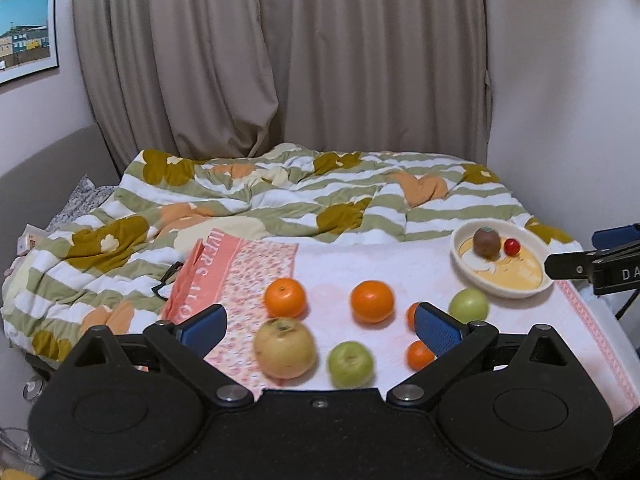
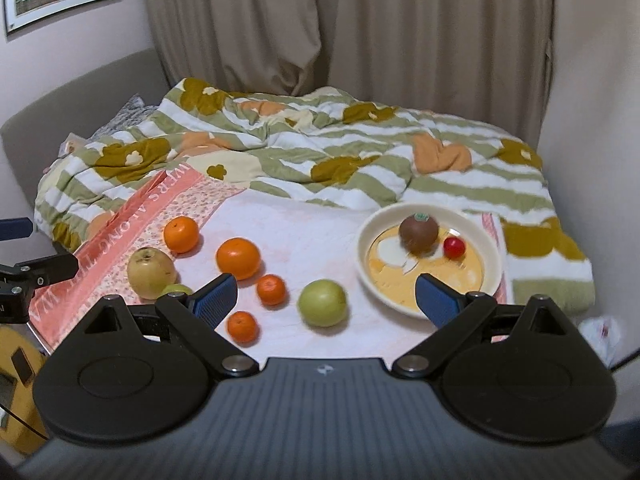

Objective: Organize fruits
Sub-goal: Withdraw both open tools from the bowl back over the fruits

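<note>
Fruits [image 2: 238, 258] loose on bed left of bowl [image 2: 494, 270]; both hand-held grippers, left [image 1: 320, 326] and right [image 2: 326, 300], spread, holding nothing

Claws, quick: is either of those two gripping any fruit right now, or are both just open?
Left claw: open, holding nothing, above the loose fruit.
Right claw: open, holding nothing, with the green apple in view between its fingers.

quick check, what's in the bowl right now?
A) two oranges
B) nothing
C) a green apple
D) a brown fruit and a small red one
D: the bowl holds a brown fruit and a small red fruit; the oranges and green apples all lie outside it on the cloth.
</note>
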Demonstrator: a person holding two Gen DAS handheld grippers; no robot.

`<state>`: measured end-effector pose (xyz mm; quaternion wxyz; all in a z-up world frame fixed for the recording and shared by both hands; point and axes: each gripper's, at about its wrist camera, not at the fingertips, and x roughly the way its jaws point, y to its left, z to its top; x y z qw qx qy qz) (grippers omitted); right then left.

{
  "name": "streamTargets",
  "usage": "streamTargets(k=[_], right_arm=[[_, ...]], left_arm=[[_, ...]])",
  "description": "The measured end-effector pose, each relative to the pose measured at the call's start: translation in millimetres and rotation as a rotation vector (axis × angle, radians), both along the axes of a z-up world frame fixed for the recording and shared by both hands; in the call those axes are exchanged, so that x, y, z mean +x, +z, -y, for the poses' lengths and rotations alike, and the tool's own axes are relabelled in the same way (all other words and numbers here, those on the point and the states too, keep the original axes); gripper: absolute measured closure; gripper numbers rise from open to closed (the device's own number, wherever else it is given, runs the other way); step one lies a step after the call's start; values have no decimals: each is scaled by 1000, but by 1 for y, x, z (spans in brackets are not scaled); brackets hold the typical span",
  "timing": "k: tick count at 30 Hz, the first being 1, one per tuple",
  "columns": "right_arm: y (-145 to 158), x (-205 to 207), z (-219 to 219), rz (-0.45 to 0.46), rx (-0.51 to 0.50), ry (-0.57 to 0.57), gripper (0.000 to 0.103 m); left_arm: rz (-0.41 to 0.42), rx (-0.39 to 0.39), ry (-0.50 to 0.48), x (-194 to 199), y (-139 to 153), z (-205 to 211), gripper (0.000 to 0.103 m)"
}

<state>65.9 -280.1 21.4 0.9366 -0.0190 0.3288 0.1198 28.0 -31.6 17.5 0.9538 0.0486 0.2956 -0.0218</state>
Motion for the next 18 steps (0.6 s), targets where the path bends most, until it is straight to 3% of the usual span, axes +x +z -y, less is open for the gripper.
streamTargets(k=[12,18], right_arm=[[-43,-5,-70,-36,-14,-167,0],[-72,1,-102,-77,-24,-238,0]], left_arm=[[-85,48,-153,36,-52,-68,1],[-126,65,-257,62,-81,-82,1]])
